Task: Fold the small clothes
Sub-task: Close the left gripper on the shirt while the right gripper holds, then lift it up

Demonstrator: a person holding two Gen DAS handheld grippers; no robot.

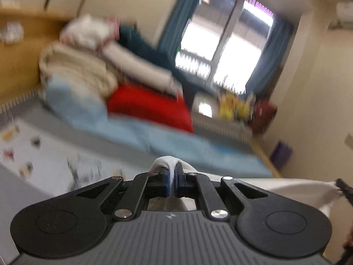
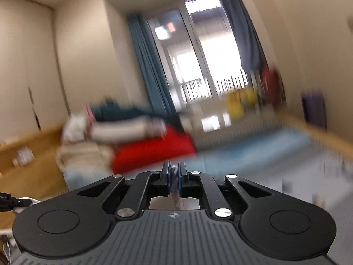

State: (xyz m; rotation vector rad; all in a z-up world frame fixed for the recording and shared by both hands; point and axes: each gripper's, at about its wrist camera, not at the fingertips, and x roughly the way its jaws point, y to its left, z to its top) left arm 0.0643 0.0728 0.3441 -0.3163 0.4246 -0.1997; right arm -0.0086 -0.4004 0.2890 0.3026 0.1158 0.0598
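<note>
- Two grippers, both closed on cloth: at lower centre of the left wrist view, our left gripper [image 1: 171, 177] pinches a white garment [image 1: 286, 187], which stretches to the right edge.
- There, our right gripper [image 1: 344, 187] holds its far end.
- Beyond, at mid-frame, a red cloth [image 1: 150, 106] and beige bedding [image 1: 77, 70] lie blurred on the bed [image 1: 198, 152].
- Farthest, upper right, a window [image 1: 222, 44] with blue curtains [image 1: 176, 22].
</note>
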